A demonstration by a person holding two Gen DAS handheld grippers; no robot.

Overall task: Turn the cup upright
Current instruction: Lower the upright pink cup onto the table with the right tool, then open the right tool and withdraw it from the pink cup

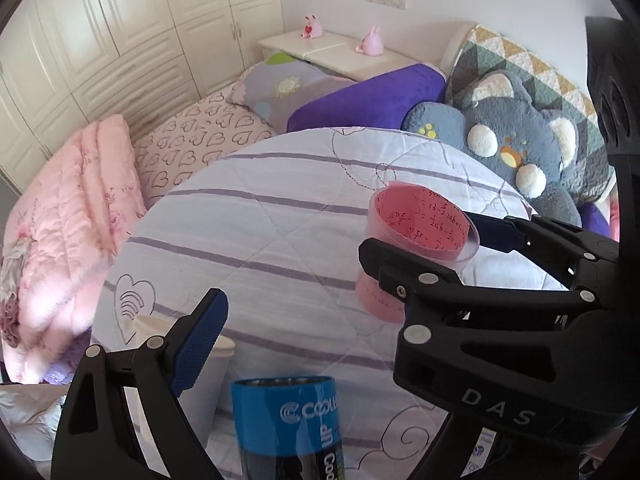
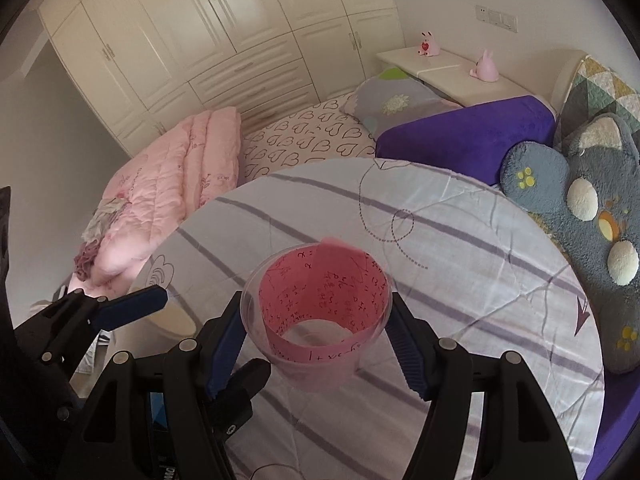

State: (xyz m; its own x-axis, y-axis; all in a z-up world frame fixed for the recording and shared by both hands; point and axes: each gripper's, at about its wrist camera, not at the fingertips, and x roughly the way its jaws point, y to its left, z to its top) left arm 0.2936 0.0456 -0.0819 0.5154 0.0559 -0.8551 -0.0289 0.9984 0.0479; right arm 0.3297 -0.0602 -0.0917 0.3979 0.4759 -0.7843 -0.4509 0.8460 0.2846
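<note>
Right gripper (image 2: 316,344) clamped on cup (image 2: 316,320), blue pads (image 2: 408,354) pressed to both walls. Cup held mouth-up above round table (image 2: 460,280), pink written sheet curled inside. Left gripper (image 1: 280,344) spread wide, holding nothing, just beside cup. Blue can (image 1: 288,424) and white cup (image 1: 218,360) near left fingers. Bed (image 2: 304,136) beyond table.
</note>
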